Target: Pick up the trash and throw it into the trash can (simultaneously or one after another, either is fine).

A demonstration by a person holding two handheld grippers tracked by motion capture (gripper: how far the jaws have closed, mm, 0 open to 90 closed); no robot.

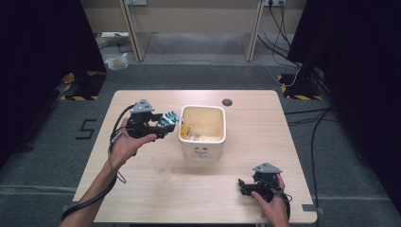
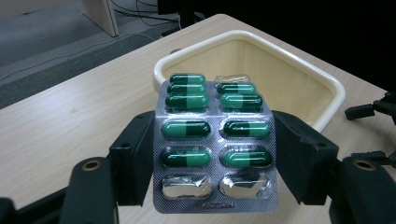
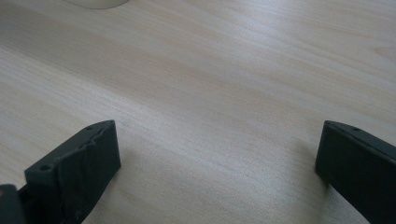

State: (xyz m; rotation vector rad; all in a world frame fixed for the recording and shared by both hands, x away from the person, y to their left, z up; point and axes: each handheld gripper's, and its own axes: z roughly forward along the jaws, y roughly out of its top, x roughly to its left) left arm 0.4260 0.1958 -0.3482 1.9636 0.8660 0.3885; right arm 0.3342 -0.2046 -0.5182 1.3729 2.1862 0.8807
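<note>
Sitting clamped by its two long edges between the jaws of the left gripper (image 1: 166, 124) is a blister pack (image 2: 214, 144), held left of centre in the high view, just beside the left rim of the cream bin (image 1: 180, 137). Its long axis is pointed along the jaws toward the bin mouth, so a short carry rightward is judged enough. Silver foil, green two-tone capsules, several pockets already crushed empty. A clear cup (image 1: 161, 166) is seen below it on the table (image 1: 246, 189). The right gripper (image 1: 242, 187) is parked lower right, jaws spread wide, nothing between them.
</note>
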